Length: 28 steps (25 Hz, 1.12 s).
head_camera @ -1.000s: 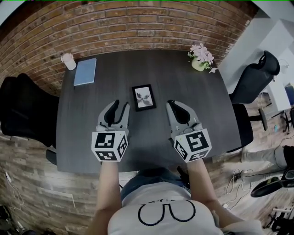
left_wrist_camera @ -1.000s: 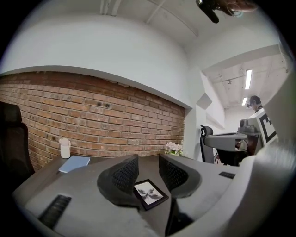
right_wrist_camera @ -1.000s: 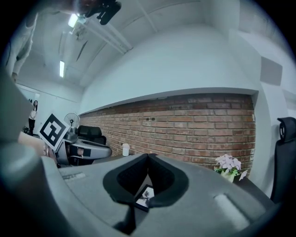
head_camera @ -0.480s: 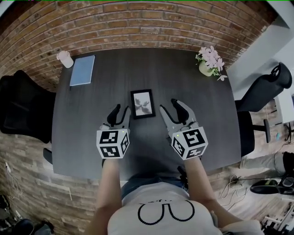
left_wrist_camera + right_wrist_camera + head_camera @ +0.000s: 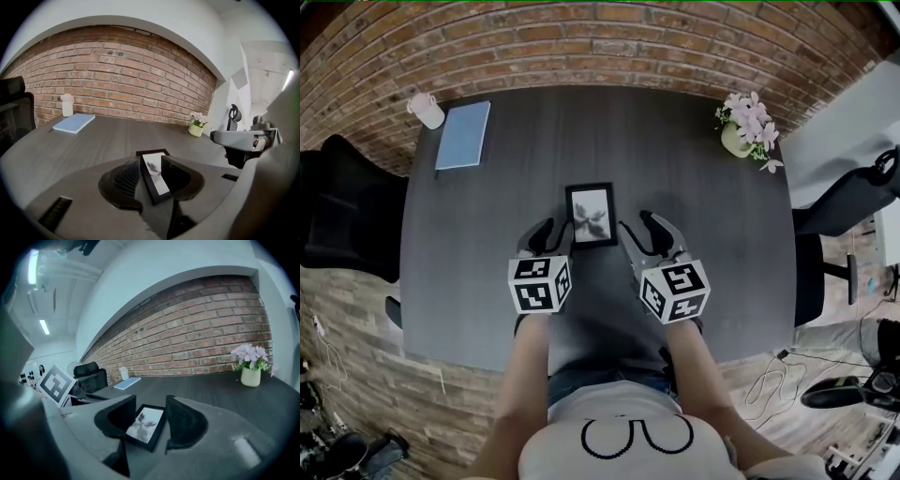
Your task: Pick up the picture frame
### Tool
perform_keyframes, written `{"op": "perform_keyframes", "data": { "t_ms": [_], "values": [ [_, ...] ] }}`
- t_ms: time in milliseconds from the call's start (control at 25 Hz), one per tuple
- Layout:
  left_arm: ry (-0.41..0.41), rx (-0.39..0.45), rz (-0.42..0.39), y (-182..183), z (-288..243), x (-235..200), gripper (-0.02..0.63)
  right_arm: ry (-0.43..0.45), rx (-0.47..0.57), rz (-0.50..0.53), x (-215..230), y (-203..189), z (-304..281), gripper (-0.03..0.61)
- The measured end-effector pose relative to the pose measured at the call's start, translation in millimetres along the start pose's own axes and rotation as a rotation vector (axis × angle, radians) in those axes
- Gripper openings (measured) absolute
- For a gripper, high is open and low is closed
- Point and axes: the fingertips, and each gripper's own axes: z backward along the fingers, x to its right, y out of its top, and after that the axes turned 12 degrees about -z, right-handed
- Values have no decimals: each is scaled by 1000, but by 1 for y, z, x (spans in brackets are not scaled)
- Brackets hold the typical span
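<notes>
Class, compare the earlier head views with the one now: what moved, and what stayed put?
Both hands came down and forward: the left gripper and right gripper now flank the near end of the picture frame. The right jaws have just been opening; nothing sits between them. Left jaws stay apart. Frame, notebook, cup and flowers kept their places.

My head view looks steeply down from high over the dark grey wood-grain bench (image 5: 478, 244), with the red brick wall (image 5: 581, 47) along its far edge. The left and right gripper views sit low near the bench's front, facing almost level toward that wall. All three share the small black rectangular picture frame (image 5: 591, 214), which is close in both gripper views.
</notes>
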Motion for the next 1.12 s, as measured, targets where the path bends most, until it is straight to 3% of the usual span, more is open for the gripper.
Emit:
{"op": "perform_keyframes", "data": {
  "t_ms": [400, 720, 960, 1120],
  "values": [
    [14, -166, 103, -44, -46, 0, 137, -14, -82, -71, 27, -35, -21, 192],
    [32, -256, 112, -53, -69, 1, 132, -16, -103, -76, 36, -42, -30, 190],
    [23, -279, 168, -55, -70, 0, 95, -25, -104, -75, 39, -41, -29, 189],
    [-31, -278, 265, -57, -71, -1, 72, -27, -101, -74, 37, -41, -28, 187]
  ]
}}
